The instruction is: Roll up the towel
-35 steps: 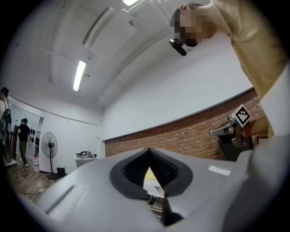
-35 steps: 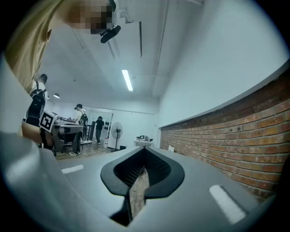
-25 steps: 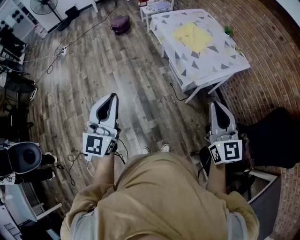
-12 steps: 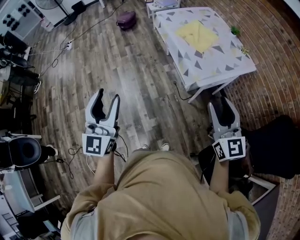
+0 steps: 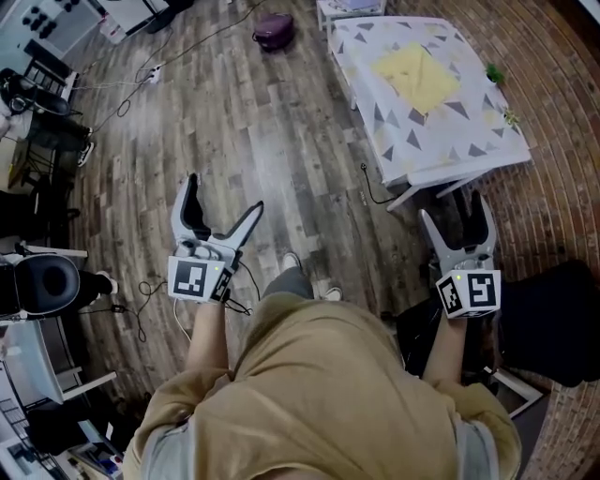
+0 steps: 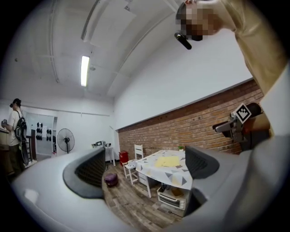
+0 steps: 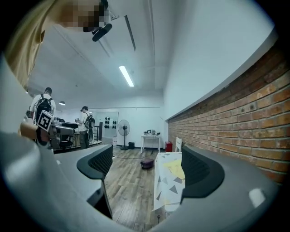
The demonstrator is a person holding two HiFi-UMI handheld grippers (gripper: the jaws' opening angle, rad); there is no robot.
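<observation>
**Surroundings.** Wooden floor (image 5: pixel 234 122) is stretching between the person and the tabletop (image 5: pixel 412 157), which is wearing a white cloth with grey triangles. A black cable (image 5: pixel 366 186) is trailing on the floor by the near table leg. A purple bag (image 5: pixel 274 28) is sitting on the floor beyond the tabletop's far-left corner. A white chair (image 6: pixel 138 152) is standing at the far end, and a standing fan (image 6: pixel 65 138) is standing well behind it. A toaster oven (image 6: pixel 174 195) is resting under the tabletop. A small green plant (image 5: pixel 494 73) is sitting at the tabletop's right edge. A brick wall (image 7: pixel 235 118) is running along the right side.

**Towel.** The yellow towel (image 5: pixel 419 77) is lying flat and unrolled on the middle of the tabletop. It is nearly square. Its slightly longer sides are running along the tabletop's length, from far left to near right in the head view, with the corners a little askew to the cloth's edges.

**Grippers.** The left gripper (image 5: pixel 225 194) and right gripper (image 5: pixel 454 208) are both pointing level toward the tabletop, over the floor and well apart from it. The jaws of each have just been opening and are standing wide apart, released, with only the distant room showing between them.
</observation>
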